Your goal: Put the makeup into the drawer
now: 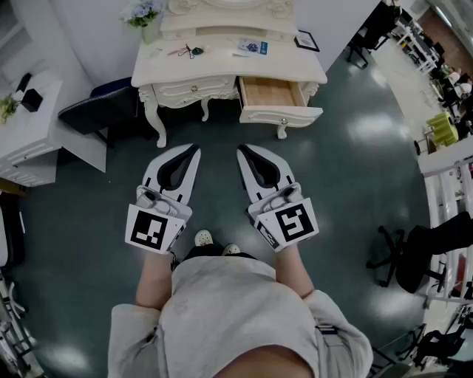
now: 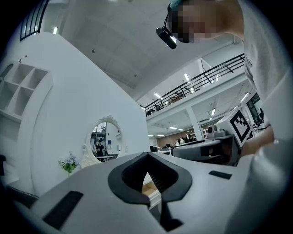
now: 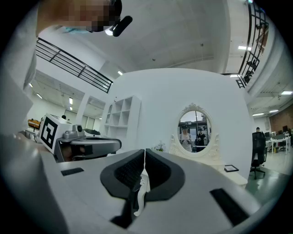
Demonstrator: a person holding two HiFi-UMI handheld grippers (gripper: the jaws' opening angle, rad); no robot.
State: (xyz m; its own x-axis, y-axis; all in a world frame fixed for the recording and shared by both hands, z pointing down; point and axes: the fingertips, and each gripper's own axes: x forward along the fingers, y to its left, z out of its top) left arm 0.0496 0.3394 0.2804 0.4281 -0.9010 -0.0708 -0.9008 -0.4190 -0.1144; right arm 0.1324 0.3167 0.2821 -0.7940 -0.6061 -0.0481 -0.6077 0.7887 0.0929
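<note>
A white dressing table [image 1: 229, 66] stands ahead of me, its right drawer [image 1: 270, 92] pulled open and showing a bare wooden inside. On the tabletop lie small makeup items: a blue and white pack [image 1: 253, 47] and a dark little piece [image 1: 188, 51]. My left gripper [image 1: 196, 148] and right gripper [image 1: 240, 150] are held level side by side over the floor, well short of the table. Both are shut with nothing in them; their tips meet in the left gripper view [image 2: 147, 154] and the right gripper view [image 3: 145, 151]. The oval mirror [image 3: 194, 130] rises behind the table.
A dark chair [image 1: 100, 107] sits at the table's left and a white desk [image 1: 29, 125] stands further left. A black office chair [image 1: 414, 255] and white shelving [image 1: 447, 184] are on the right. A small frame [image 1: 306, 40] and flowers [image 1: 142, 13] rest on the tabletop.
</note>
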